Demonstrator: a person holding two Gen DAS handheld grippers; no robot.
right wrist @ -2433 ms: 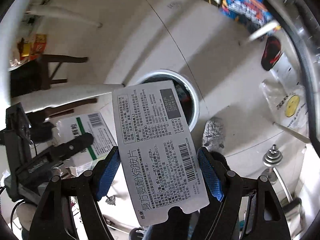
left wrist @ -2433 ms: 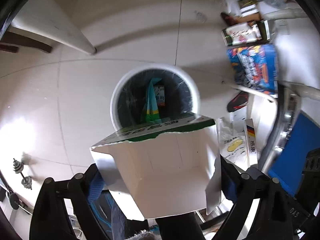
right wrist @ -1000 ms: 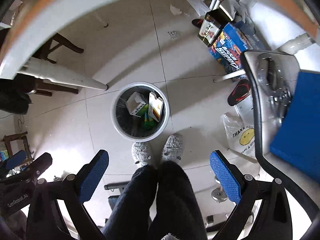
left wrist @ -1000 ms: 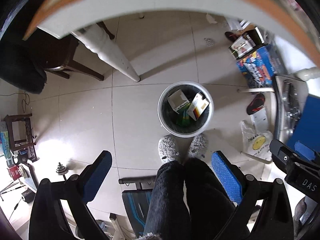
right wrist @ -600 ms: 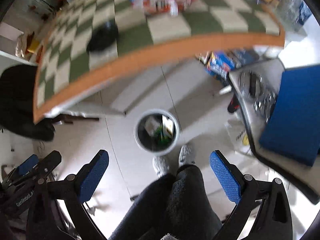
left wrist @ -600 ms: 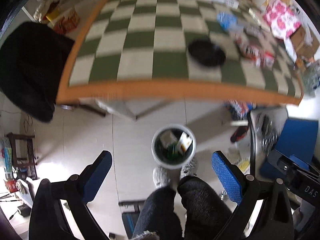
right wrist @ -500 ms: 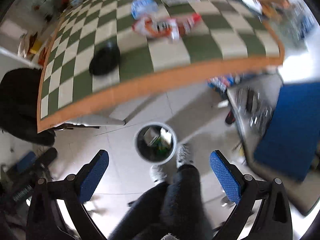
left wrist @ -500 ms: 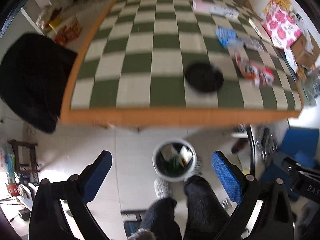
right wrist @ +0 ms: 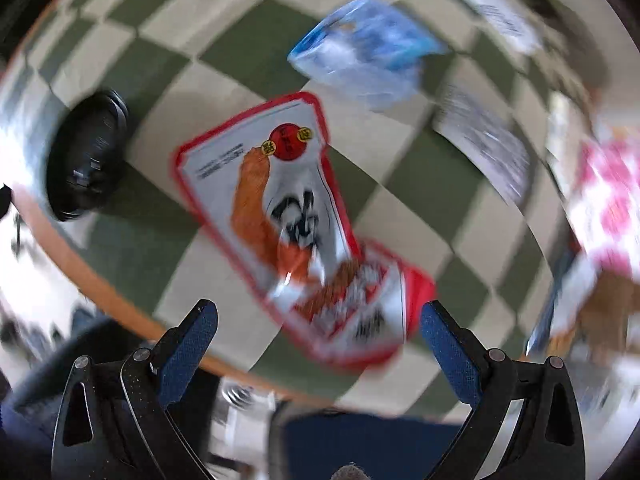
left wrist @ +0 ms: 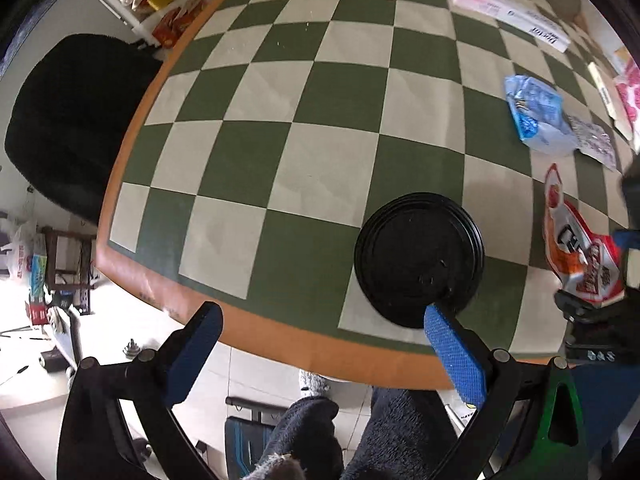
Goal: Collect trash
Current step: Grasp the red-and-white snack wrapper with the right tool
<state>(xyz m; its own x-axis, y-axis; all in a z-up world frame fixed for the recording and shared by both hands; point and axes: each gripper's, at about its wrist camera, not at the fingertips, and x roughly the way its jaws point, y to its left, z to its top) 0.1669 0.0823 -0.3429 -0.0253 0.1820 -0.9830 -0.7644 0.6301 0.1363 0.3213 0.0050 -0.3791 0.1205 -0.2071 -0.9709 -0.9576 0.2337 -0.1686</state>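
Note:
A red-and-white snack wrapper (right wrist: 304,224) lies on the green-and-cream checkered table (right wrist: 160,240), just ahead of my open right gripper (right wrist: 318,332), whose fingers hold nothing. That wrapper (left wrist: 580,256) also shows at the right edge of the left wrist view. My left gripper (left wrist: 320,336) hangs open over the table's near orange edge, its right fingertip (left wrist: 440,324) in front of a black round lid (left wrist: 418,260). A blue-and-white plastic packet (left wrist: 536,116) lies farther back, also seen blurred in the right wrist view (right wrist: 364,56).
A long white-and-pink box (left wrist: 508,12) and a pink patterned bag (right wrist: 608,200) sit at the table's far right. A black chair (left wrist: 68,120) stands left of the table. A person's dark-trousered legs (left wrist: 360,436) are below the table edge.
Both grippers dropped their cardboard boxes into the floor bin, then rose from the bin to table height. The right gripper has swung in close over the red snack wrapper.

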